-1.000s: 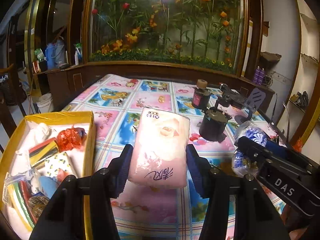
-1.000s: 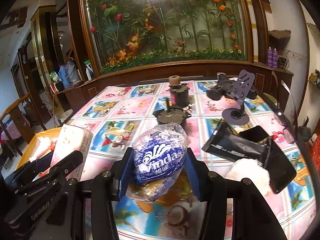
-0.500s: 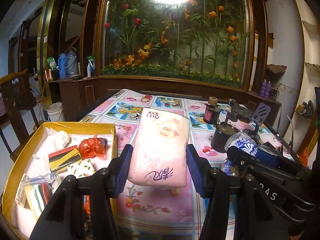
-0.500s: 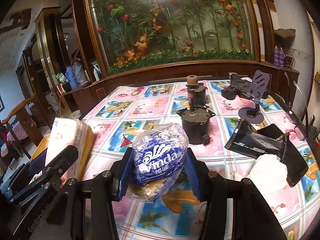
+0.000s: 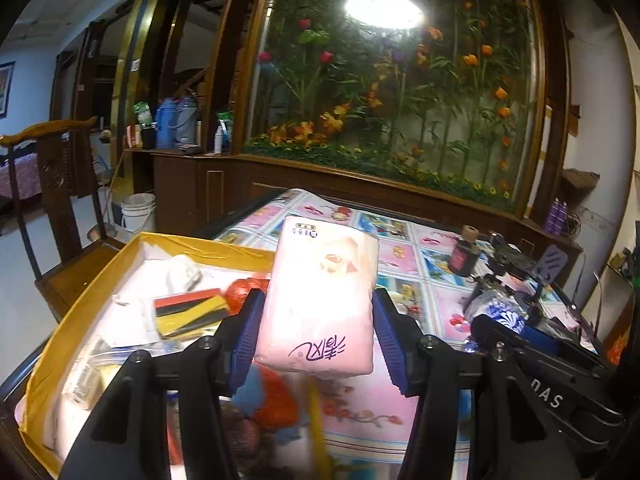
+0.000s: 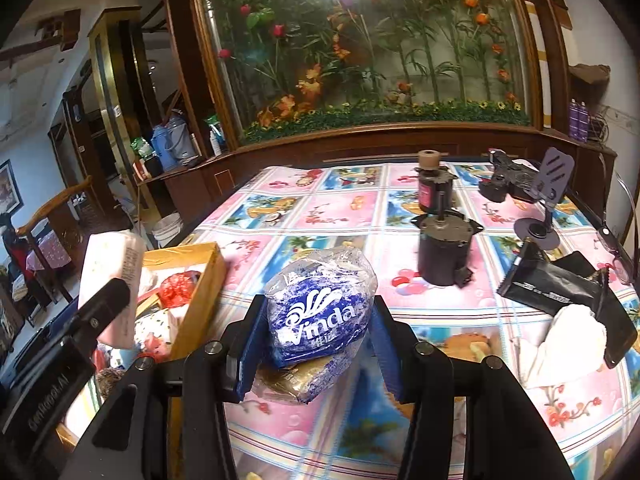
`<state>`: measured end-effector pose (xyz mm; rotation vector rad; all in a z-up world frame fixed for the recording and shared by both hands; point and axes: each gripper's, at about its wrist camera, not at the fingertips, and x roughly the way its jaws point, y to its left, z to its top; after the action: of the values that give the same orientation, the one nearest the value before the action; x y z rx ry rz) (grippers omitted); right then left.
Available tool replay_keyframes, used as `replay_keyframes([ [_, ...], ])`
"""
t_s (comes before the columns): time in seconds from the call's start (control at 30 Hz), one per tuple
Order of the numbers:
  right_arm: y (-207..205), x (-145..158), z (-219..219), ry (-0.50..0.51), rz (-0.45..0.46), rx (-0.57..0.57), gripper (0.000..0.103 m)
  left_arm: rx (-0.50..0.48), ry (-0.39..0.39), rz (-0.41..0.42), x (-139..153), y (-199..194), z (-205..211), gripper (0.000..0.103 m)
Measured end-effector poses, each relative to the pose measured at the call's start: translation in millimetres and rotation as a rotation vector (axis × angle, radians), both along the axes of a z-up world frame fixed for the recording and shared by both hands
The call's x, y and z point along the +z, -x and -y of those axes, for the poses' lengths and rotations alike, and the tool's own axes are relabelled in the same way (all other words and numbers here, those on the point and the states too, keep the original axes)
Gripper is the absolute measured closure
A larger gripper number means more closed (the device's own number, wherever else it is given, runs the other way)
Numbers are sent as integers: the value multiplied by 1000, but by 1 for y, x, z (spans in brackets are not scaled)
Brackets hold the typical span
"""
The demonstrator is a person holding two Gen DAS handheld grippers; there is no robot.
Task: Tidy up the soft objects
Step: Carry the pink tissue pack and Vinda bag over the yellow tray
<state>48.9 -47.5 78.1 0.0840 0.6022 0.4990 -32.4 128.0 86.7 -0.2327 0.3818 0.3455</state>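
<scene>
While we hold both packs up in the air, the big table [image 6: 320, 216] w/ its picture cloth sits under us. At its left edge is the yellow box [image 5: 200, 242], already partly full of soft stuff: a white cloth, a red crinkly bag [image 6: 176, 284], a striped red-yellow-black pad [image 5: 188, 314].

Our left gripper [image 5: 316, 340] is closed about halfway, its blue pads pressing both sides of the pink tissue pack [image 5: 320, 296]. We hold it upright and high so it can clear the box wall; it hangs over the box's right edge, not inside yet. Prob. the next bit is to bring it over a free spot and let go.

Our right gripper [image 6: 314, 344] is also squeezed in, hugging the blue tissue bag [image 6: 320, 316]. That bag is squishy and crinkly, so we grip the fat middle. It floats over the table near the front edge, just right of the box.

Other things: two dark motors [image 6: 442, 248] toward the back middle, a phone stand [image 6: 544, 200] at the back right, black pouches [image 6: 560, 288] and a white fluffy cloth [image 6: 568, 340] near the right edge.

The left gripper sits between the blue bag and the box, so pink likely goes first. The stuff in the box could get in the way too.
</scene>
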Motion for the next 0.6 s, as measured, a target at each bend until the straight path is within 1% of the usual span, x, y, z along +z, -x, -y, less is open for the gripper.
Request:
replay_keyframes([
  [0.27, 15, 1, -40, 6, 14, 86, 49, 94, 19, 3, -3, 21, -35, 50],
  [0.47, 33, 1, -84, 32, 31, 179, 49, 154, 25, -15, -9, 37, -57, 50],
  [0.6, 36, -3, -105, 44, 20, 217, 49, 192, 49, -34, -16, 46, -74, 50],
])
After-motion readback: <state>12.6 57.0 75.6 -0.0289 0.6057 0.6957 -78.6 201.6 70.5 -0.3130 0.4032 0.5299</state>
